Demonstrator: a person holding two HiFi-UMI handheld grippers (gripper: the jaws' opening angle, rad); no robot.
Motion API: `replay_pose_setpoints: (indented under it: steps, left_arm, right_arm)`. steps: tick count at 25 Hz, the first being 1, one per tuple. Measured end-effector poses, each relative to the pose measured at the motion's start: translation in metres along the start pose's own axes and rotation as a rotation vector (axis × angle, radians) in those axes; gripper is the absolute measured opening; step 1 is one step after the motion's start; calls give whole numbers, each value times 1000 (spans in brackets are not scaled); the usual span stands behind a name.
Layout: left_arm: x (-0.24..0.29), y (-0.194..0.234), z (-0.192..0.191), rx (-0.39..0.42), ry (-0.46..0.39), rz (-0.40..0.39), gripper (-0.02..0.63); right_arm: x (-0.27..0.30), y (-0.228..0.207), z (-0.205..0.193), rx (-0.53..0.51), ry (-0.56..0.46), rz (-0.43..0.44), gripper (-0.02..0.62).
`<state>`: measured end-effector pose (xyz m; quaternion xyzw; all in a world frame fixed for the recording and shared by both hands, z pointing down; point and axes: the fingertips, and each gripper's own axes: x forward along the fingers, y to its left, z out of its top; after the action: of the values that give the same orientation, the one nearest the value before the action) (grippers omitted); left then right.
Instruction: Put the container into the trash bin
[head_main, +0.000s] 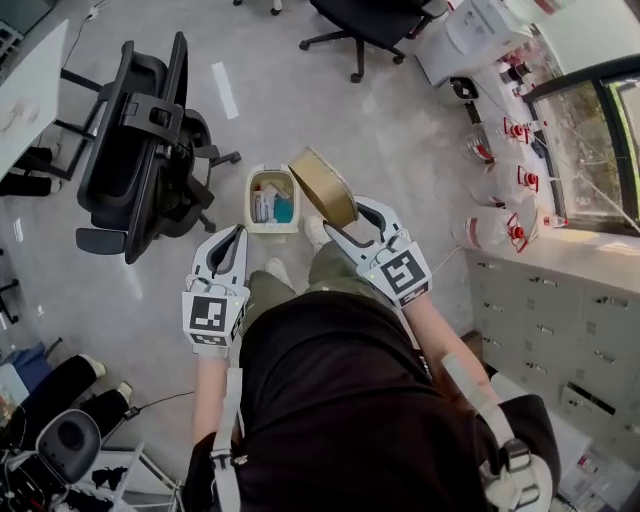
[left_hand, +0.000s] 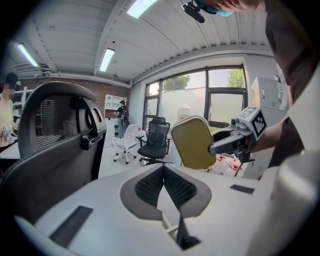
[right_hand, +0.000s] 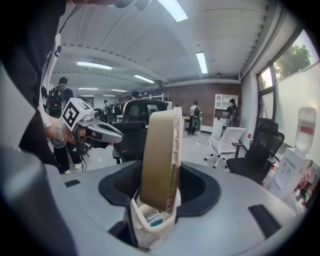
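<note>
A flat tan container (head_main: 322, 186) is tilted on edge just right of a small white trash bin (head_main: 272, 200), which stands on the floor with rubbish inside. My right gripper (head_main: 342, 215) is shut on the container's lower edge. In the right gripper view the container (right_hand: 160, 150) stands edge-on between the jaws, and the bin (right_hand: 149, 220) shows below it. My left gripper (head_main: 238, 232) hangs to the left of the bin with its tips together and nothing in them. The left gripper view shows the container (left_hand: 192, 142) and the right gripper (left_hand: 235, 141) ahead of the shut left gripper (left_hand: 163, 168).
A black office chair (head_main: 140, 150) stands close to the bin's left. Another chair (head_main: 370, 20) and a water dispenser (head_main: 470, 35) are farther off. Water bottles (head_main: 500, 180) and drawer cabinets (head_main: 560, 320) line the right side. People stand far back in the room.
</note>
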<state>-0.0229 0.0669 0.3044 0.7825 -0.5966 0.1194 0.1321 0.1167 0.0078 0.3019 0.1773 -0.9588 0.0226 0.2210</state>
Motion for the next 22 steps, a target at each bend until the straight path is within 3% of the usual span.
replay_pose_setpoints:
  steps: [10, 22]
  left_arm:
    - [21, 18, -18, -96, 47, 185, 8]
    - [21, 29, -48, -223, 127, 409, 8]
  right_arm:
    - [58, -43, -32, -57, 94, 207, 221]
    - [131, -56, -81, -146, 239, 457, 221]
